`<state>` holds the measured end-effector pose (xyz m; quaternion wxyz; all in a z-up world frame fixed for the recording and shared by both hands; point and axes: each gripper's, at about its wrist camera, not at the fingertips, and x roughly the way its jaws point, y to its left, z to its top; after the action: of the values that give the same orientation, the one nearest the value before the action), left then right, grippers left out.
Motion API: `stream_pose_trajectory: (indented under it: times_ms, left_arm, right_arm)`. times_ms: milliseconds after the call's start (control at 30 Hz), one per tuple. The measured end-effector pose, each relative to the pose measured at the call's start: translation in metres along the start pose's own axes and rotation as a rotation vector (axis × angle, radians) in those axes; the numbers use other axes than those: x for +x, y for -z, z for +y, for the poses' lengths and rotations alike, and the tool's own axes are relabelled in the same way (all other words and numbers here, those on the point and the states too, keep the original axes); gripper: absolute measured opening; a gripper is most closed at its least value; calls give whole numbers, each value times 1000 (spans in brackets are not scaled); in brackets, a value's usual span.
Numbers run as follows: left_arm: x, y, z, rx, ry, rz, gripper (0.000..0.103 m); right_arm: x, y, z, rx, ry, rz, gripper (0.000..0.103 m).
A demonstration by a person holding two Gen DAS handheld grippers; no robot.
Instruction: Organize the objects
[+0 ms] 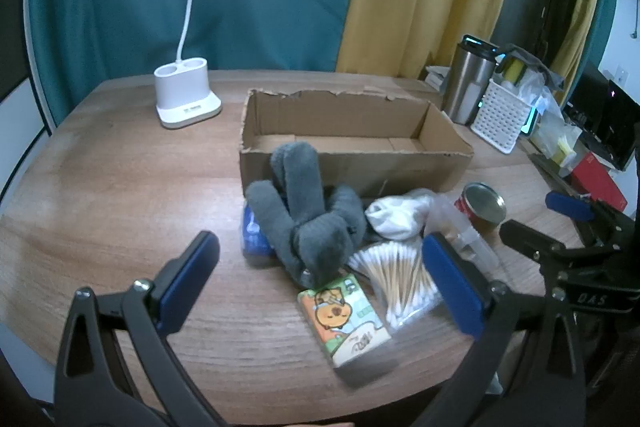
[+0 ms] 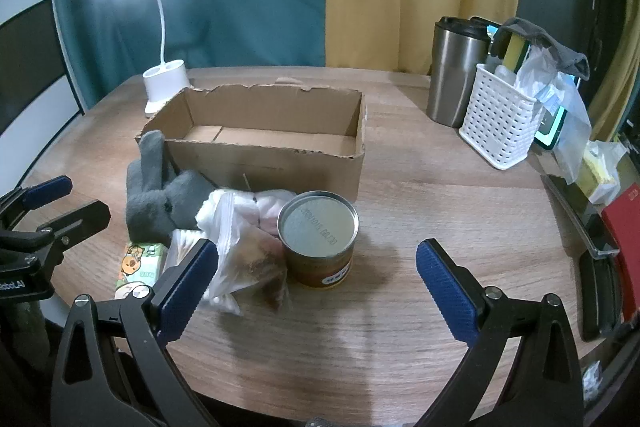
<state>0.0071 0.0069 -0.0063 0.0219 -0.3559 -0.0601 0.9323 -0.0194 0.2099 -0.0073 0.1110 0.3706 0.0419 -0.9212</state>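
1. Left gripper [image 1: 320, 279]: blue ribbed pads on black arms, spread wide, nothing clamped; hovering over grey plush toy [image 1: 304, 215] and tissue pack [image 1: 344, 319].
2. Right gripper [image 2: 318, 281]: same build, spread wide, nothing held; tin can [image 2: 318, 243] just beyond the pads.
3. Cardboard box [image 1: 352, 163]: corrugated, torn ragged rim, rectangular, open-topped; mid-desk, behind the pile.
4. Pile touching box front: fuzzy plush toy leaning on the wall; crumpled white cloth [image 1: 396, 217]; clear bag of cotton swabs [image 1: 400, 275]; glossy printed tissue pack; cylindrical can with ridged metal lid.
5. Desk [image 1: 120, 195]: wood-grain, rounded edge.
6. Far right: brushed-steel tumbler [image 2: 454, 75], perforated white plastic basket [image 2: 500, 119].
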Motion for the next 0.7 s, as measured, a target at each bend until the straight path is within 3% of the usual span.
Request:
stream_pose_trajectory:
  times_ms: [700]
  left_arm:
    - [-8,5,1,-7,0,-10,102]
  right_arm:
    - [-3,1,3,1,-2,-2,101]
